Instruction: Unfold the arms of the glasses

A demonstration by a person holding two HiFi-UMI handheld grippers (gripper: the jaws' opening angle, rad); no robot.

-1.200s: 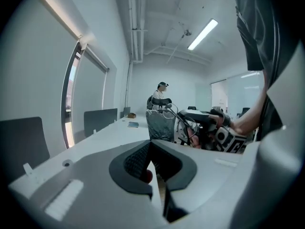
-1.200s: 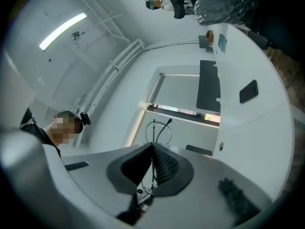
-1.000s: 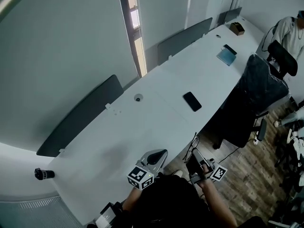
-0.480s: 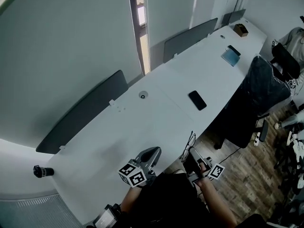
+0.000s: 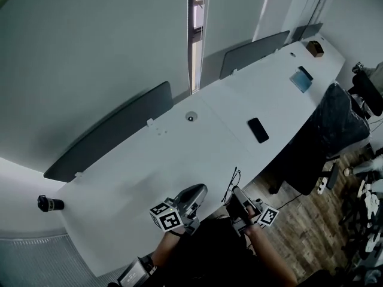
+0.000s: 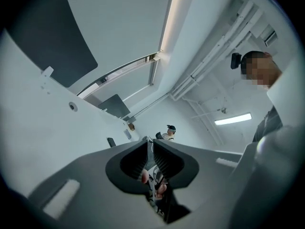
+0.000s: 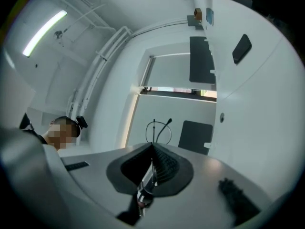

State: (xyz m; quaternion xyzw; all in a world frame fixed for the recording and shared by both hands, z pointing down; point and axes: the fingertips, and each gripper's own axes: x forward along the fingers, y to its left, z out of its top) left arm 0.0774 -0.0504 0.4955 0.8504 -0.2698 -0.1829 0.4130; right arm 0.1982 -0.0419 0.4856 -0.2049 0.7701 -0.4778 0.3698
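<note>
Since a second ago, the right gripper [image 5: 236, 193] has carried the thin black wire-framed glasses [image 5: 232, 181] in over the near edge of the long white table [image 5: 179, 154]. Its jaws are clamped on them, and the frame sticks out past the tips. Just beside them, clear of the frame, the left gripper [image 5: 200, 190] has just been opening its jaws, with nothing between them.

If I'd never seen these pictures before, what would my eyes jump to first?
Probably the thin-framed glasses, pinched in the shut jaws of the right gripper at the near edge of the long white table. After that, the black phone, lying alone farther along the table, near its right edge.
</note>
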